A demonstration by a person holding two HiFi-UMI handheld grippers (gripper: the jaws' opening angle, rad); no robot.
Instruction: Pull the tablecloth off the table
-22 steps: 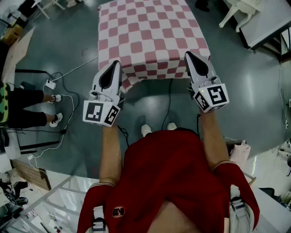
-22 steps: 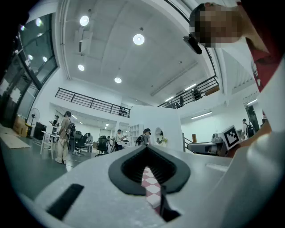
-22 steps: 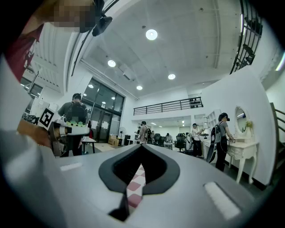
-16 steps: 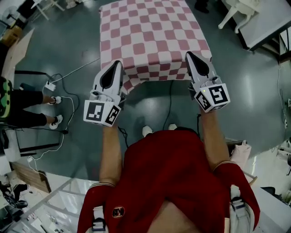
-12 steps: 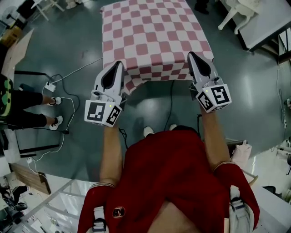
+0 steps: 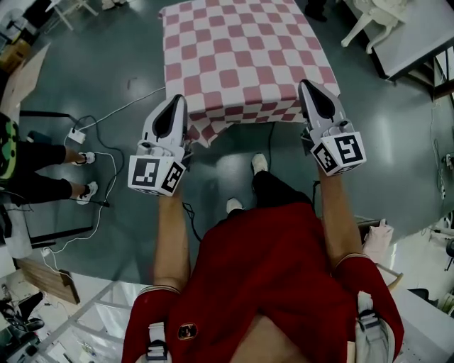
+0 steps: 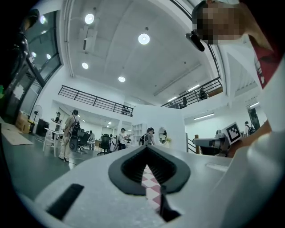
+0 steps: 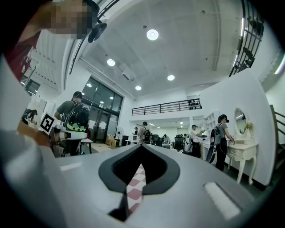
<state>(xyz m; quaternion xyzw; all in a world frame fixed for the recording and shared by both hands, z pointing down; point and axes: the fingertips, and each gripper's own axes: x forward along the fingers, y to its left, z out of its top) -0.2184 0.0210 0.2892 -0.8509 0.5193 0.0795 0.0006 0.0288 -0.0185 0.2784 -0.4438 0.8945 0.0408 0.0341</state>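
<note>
Left gripper (image 6: 179, 101): jaws pressed together, pinching the near edge of the tablecloth (image 6: 241, 57). It sits left of centre in the head view, with its marker cube (image 6: 156, 175) on the end nearest the wearer. The left gripper view shows a narrow strip of red-and-white check clamped between the dark pads (image 7: 129, 171).

Right gripper (image 6: 305, 86): jaws likewise closed on the same near edge, right of centre in the head view. The right gripper view shows a checked strip nipped in the slot.

Tablecloth: red-and-white check, upper centre of the head view, spread flat over a table it wholly hides. The near edge spans between the 2 grippers. The near-left corner droops in a fold just beside the left gripper.

Person: red shirt (image 6: 262, 283), lower centre; 2 bare forearms reach up the frame to the grippers; 1 light shoe (image 6: 259, 162) is below the cloth edge.

Surroundings: grey floor (image 6: 106, 71); white power strip (image 6: 79, 132) with cables, left of frame; bystander's legs (image 6: 42, 166) at the left edge; white chair (image 6: 369, 21), upper right.
</note>
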